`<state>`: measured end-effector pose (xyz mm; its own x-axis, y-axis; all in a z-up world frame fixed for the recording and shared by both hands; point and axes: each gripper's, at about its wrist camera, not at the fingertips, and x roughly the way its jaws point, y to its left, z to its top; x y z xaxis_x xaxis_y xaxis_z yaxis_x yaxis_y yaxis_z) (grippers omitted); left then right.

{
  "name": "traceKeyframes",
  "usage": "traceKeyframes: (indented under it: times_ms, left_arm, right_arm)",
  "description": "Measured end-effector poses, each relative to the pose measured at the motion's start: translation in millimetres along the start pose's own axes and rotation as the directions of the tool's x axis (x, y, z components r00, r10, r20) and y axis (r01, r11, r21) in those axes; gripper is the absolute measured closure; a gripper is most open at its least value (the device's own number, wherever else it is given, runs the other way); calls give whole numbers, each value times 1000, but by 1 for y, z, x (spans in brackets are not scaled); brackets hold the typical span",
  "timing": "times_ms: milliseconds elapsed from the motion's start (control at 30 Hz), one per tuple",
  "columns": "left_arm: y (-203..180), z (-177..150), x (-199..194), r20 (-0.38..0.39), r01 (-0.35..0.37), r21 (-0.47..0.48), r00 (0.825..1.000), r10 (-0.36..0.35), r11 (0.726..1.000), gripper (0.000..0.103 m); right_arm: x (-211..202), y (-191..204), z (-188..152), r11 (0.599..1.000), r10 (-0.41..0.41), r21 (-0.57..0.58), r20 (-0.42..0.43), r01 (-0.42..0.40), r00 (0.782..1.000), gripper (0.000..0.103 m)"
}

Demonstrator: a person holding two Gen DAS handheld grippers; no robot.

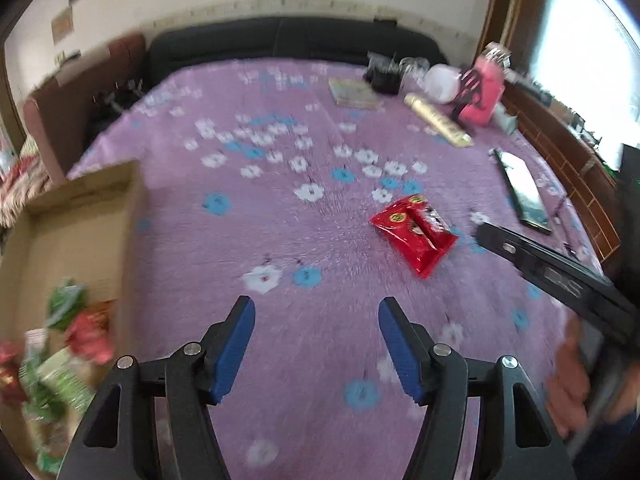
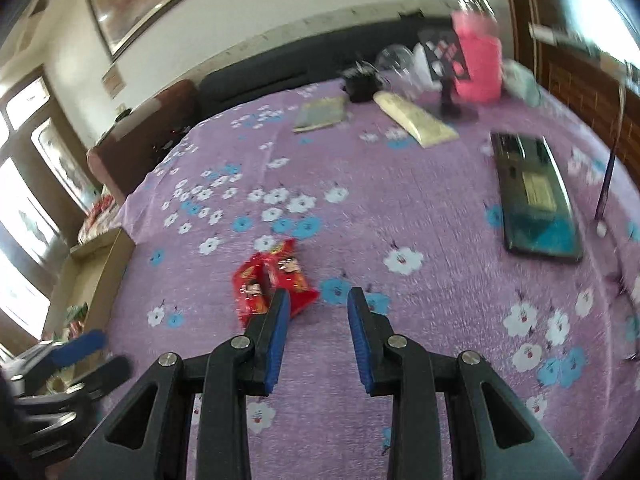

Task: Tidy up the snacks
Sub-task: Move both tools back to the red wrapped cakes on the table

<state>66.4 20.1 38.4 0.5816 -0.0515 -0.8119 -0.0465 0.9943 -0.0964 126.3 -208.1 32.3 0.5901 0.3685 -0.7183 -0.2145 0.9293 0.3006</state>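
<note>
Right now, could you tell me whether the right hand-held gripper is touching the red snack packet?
Apart. The left wrist view shows the right hand-held gripper short of the red snack packet, with purple cloth visible between them.

My two claws have black arms with blue pads (image 1: 236, 354). Under them the cloth (image 1: 328, 128) is purple with white and blue flowers. The snack packet (image 1: 414, 234) is red with yellow marks. The box (image 1: 120, 216) is brown cardboard, and a pink container (image 2: 478, 66) stands far behind.
</note>
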Motion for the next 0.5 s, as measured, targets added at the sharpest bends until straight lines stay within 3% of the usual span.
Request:
traceKeyframes:
  times_ms: [133, 300, 500]
  left_arm:
    - [8, 0, 27, -47, 5, -19, 999, -6, 1000, 35]
    - [11, -5, 24, -34, 24, -7, 999, -24, 1000, 35]
    - [15, -3, 24, -30, 19, -20, 999, -20, 1000, 35]
  right_arm:
    - [5, -4, 5, 998, 58, 41, -53, -56, 997, 75]
    - [21, 21, 18, 996, 54, -64, -107, -61, 993, 75]
    - [54, 42, 26, 982, -53, -189, -132, 27, 990, 75]
